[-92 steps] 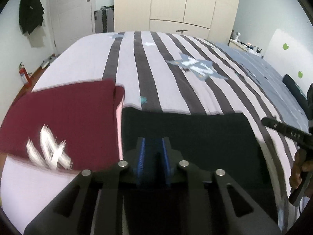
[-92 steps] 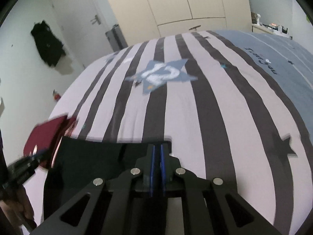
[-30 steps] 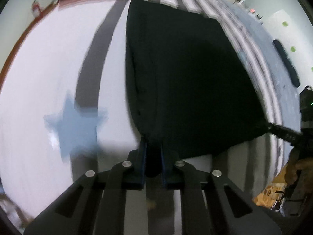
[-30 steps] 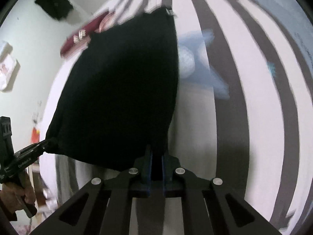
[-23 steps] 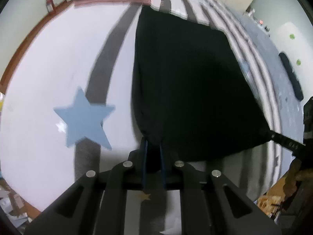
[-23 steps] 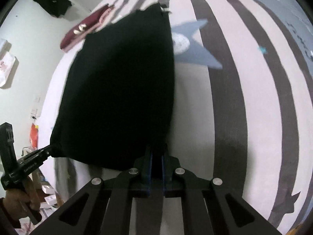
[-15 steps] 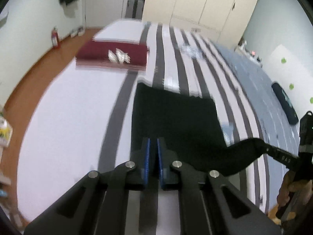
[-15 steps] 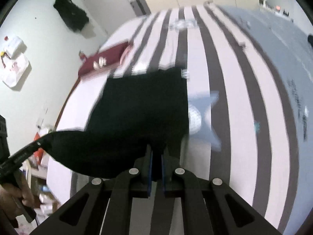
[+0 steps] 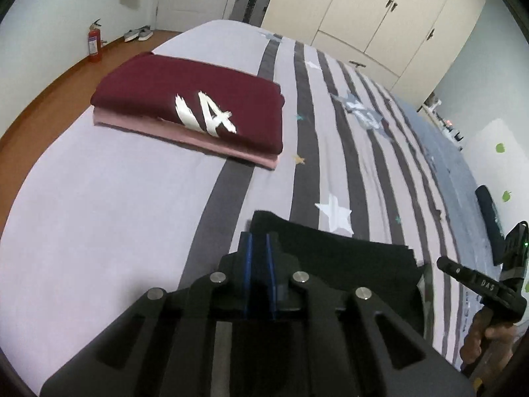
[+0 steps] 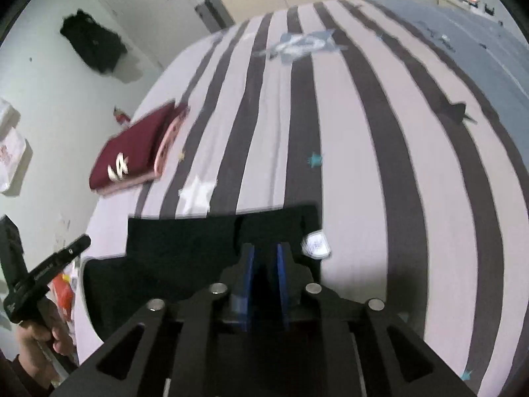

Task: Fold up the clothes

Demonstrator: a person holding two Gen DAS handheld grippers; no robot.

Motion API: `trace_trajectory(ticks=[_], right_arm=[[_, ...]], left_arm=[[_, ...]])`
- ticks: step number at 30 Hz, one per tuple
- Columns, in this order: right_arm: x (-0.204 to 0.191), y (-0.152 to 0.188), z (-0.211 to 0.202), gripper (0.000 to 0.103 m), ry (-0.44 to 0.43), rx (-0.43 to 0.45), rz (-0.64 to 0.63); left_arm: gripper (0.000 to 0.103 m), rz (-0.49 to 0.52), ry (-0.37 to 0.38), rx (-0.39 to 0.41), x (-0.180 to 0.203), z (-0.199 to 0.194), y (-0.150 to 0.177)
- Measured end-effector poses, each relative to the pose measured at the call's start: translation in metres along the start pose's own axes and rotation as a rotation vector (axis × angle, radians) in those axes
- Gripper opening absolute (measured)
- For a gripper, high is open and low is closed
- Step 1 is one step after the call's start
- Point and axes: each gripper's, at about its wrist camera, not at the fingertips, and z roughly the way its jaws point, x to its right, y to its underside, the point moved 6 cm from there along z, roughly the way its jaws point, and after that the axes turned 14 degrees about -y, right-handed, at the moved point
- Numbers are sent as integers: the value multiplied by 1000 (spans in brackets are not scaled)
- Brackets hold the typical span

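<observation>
Black garment (image 10: 211, 241) now lies folded on bed; both grippers' fingers opening, releasing it.

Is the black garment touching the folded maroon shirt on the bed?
Apart. The left wrist view shows bare striped bedspread between the black garment near the camera and the maroon shirt farther back; the right wrist view shows the same gap.

Bare bedspread (image 9: 99, 218) ahead; folded maroon stack (image 9: 195, 106) blocks far-left.
</observation>
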Motion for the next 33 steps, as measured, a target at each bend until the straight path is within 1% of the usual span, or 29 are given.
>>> trace_trajectory(ticks=[1, 3, 4, 5, 7, 9, 10, 12, 15, 20, 25, 26, 27, 28, 30, 33], right_arm=[[0, 1, -4, 33, -9, 14, -6], [0, 2, -11, 36, -28, 41, -17], [0, 3, -15, 36, -37, 54, -23], [1, 8, -12, 36, -29, 38, -32], [2, 22, -4, 36, -4, -9, -52], [3, 25, 4, 36, 3, -21, -59], [4, 26, 8, 36, 5, -25, -62], [5, 28, 16, 36, 10, -33, -68], [6, 26, 28, 36, -6, -36, -62], [3, 22, 40, 35, -3, -41, -96], [7, 18, 54, 35, 4, -57, -86], [7, 18, 53, 29, 8, -46, -98], [6, 18, 52, 16, 17, -34, -111], [6, 18, 51, 9, 26, -29, -117], [3, 20, 44, 6, 38, -8, -117], [-4, 23, 28, 5, 53, 35, -114]], left_arm=[[19, 2, 6, 8, -3, -4, 1], [38, 22, 22, 14, -7, -13, 10], [41, 36, 25, 11, -9, -15, 16], [43, 50, 22, 1, -9, -15, 22], [43, 77, 33, -34, -7, -6, 33], [43, 99, 35, -60, -3, 3, 43], [43, 98, 37, -60, -2, 4, 44], [34, 85, 53, -57, -2, 7, 44], [30, 71, 80, -68, 0, 13, 40], [19, 90, 92, -75, 1, 26, 34], [16, 117, 95, -69, 1, 30, 34], [13, 120, 94, -66, 2, 29, 34], [11, 126, 92, -59, 3, 28, 34], [10, 138, 88, -48, 5, 25, 34], [9, 147, 86, -29, 9, 18, 32], [8, 149, 86, -4, 14, 5, 28]])
